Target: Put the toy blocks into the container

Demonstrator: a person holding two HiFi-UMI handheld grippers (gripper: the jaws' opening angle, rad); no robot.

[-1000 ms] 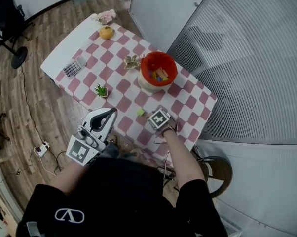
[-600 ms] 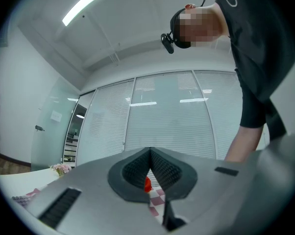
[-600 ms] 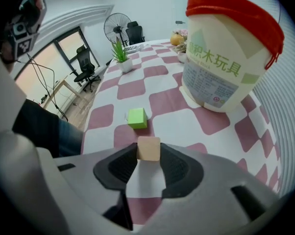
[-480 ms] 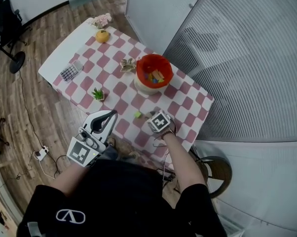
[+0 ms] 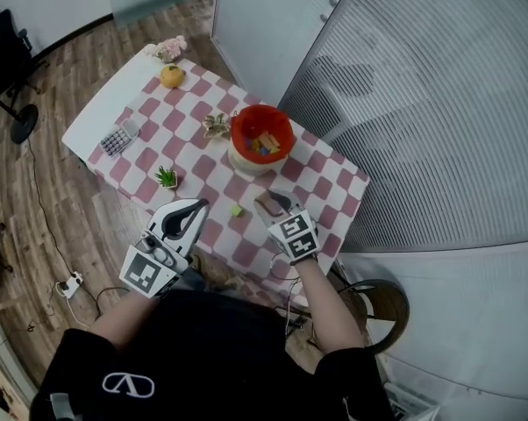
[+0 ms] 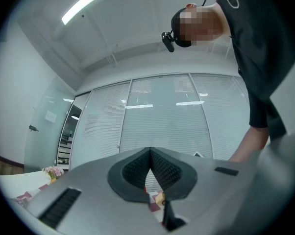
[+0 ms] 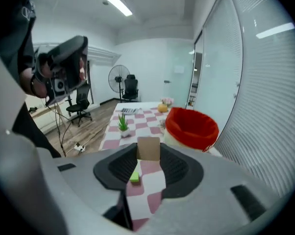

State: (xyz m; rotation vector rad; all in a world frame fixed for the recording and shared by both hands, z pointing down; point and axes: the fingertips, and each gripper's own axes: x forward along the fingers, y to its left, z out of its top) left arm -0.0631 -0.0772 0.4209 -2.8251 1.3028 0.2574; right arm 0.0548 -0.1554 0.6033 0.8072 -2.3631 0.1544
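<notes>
A glass-walled office with blinds (image 5: 439,103) and a wood floor (image 5: 36,174) lay round the checked tabletop (image 5: 327,188). The red container (image 5: 238,143) stood near its middle, with coloured blocks (image 5: 266,143) already in it. Our right tongs (image 5: 277,202) had just been closing and were clamped on a tan block (image 5: 267,206), pinched at the very tips. We judged it was held there, above the tabletop and short of the container, so that it could clear the red rim and drop in. The block turned a flat, nearly square face to the right gripper view, its edges upright and level; we could make out no clear long axis. A green block (image 5: 236,210) lay flat on the tabletop just beside these tongs, not yet collected. Our left tongs (image 5: 198,203) were pressed together on nothing and held off the near edge, we supposed to keep out of the way.
</notes>
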